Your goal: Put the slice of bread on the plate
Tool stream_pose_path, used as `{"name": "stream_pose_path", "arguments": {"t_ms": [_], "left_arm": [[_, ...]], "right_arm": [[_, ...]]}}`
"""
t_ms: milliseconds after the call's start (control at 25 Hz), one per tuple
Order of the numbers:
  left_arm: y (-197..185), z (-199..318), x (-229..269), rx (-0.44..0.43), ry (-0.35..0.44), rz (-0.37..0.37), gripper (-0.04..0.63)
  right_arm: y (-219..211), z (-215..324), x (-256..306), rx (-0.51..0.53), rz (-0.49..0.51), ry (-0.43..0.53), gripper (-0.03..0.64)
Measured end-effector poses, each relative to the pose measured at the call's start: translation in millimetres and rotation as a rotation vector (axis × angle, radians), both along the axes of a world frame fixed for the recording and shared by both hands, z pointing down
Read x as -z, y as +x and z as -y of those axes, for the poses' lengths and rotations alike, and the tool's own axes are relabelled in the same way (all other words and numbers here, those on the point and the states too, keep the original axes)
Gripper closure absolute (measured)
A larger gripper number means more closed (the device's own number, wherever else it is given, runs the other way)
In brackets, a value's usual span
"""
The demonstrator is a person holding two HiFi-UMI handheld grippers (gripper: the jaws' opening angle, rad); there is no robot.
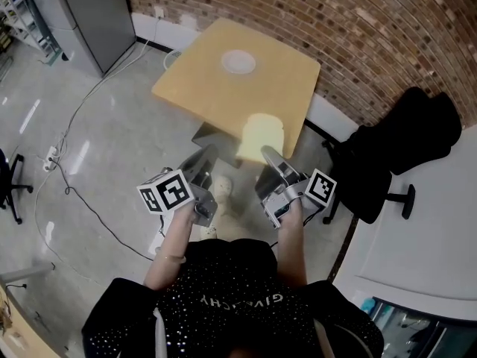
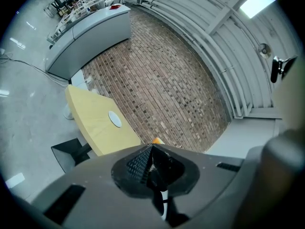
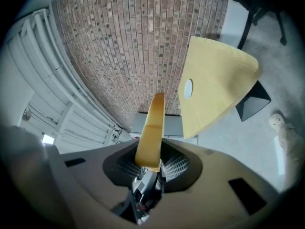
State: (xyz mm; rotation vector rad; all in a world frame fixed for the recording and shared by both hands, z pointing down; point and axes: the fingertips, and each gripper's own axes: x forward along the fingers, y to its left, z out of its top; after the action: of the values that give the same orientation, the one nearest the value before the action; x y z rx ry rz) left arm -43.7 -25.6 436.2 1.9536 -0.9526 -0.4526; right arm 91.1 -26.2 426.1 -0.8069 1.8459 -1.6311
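Observation:
A pale yellow slice of bread (image 1: 261, 136) is held on edge, with my right gripper (image 1: 267, 154) shut on its lower end. In the right gripper view the slice of bread (image 3: 151, 128) rises from between the jaws of the right gripper (image 3: 152, 163). The white plate (image 1: 238, 62) lies far off on the yellow table (image 1: 276, 88), ahead of both grippers. My left gripper (image 1: 203, 157) is level beside the right one, its jaws together with nothing in them. In the left gripper view the left gripper (image 2: 151, 149) faces the table (image 2: 93, 118) and plate (image 2: 115, 119).
A brick wall (image 1: 335, 21) runs behind the table. A black office chair (image 1: 402, 148) stands to the right, beside a white desk (image 1: 425, 230). A grey cabinet (image 1: 89, 13) is at the far left. Cables (image 1: 74, 125) trail over the shiny floor.

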Motion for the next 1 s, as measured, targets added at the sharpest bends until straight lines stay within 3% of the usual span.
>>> {"name": "stream_pose_path", "arguments": {"t_ms": [360, 1000], "left_arm": [[14, 55, -5, -0.009, -0.007, 0.021, 0.584], [56, 223, 0, -0.036, -0.005, 0.023, 0.584]], "right_arm": [[7, 56, -3, 0.011, 0.002, 0.008, 0.52], [42, 218, -1, 0.014, 0.001, -0.003, 0.52]]}}
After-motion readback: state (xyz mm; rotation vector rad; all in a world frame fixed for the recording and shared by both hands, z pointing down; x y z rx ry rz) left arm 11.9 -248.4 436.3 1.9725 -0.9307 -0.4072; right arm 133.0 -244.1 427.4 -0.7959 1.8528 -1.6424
